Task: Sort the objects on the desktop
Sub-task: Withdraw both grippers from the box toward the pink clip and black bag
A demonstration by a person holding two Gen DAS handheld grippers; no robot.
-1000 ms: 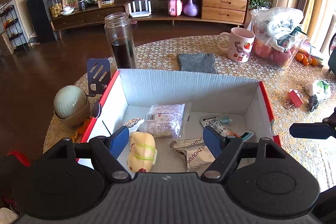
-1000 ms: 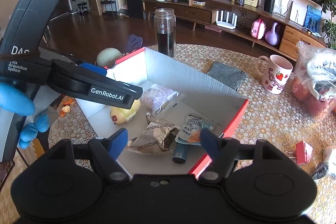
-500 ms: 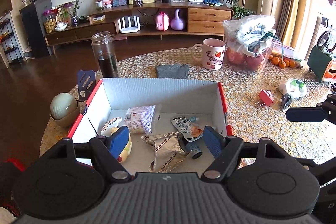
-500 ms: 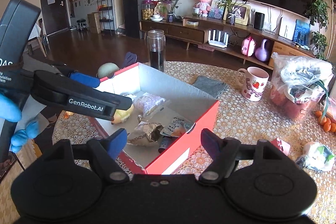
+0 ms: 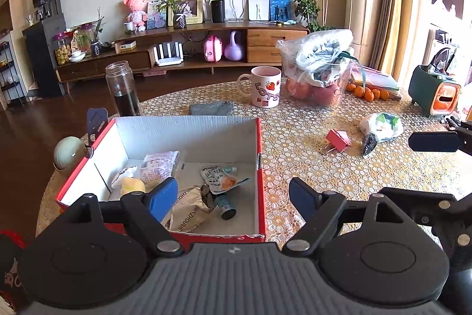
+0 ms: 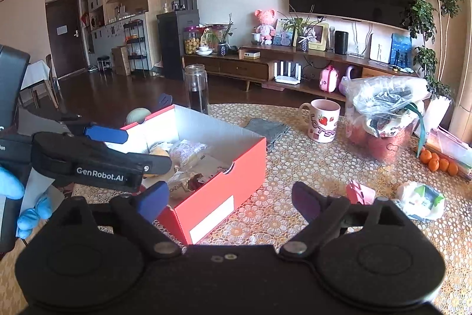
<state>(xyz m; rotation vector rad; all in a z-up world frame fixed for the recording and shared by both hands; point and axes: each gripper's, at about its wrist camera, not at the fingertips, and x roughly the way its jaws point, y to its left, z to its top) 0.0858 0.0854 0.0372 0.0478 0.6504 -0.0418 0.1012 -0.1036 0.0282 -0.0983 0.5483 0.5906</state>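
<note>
A red cardboard box [image 5: 259,149] with a white inside stands on the patterned table; it also shows in the right wrist view [image 6: 218,197]. In it lie snack packets [image 5: 159,167], a yellow toy [image 5: 131,185], a brown wrapper [image 5: 188,208] and a small bottle [image 5: 227,207]. A pink binder clip [image 5: 339,139] and a white-green packet [image 5: 382,126] lie on the table right of the box. My left gripper [image 5: 233,197] is open and empty above the box's near right corner. My right gripper [image 6: 230,201] is open and empty, right of the box.
A strawberry mug [image 5: 265,86], a grey cloth [image 5: 211,108], a glass jar with dark liquid [image 5: 122,89] and a plastic bag of fruit [image 5: 320,70] stand behind the box. Oranges [image 5: 365,92] and a green-orange container [image 5: 435,93] are far right. A round green object [image 5: 69,148] sits left of the box.
Both grippers have drawn back and swung right, away from over the box. The box contents have stayed put. Both stay open and empty.
</note>
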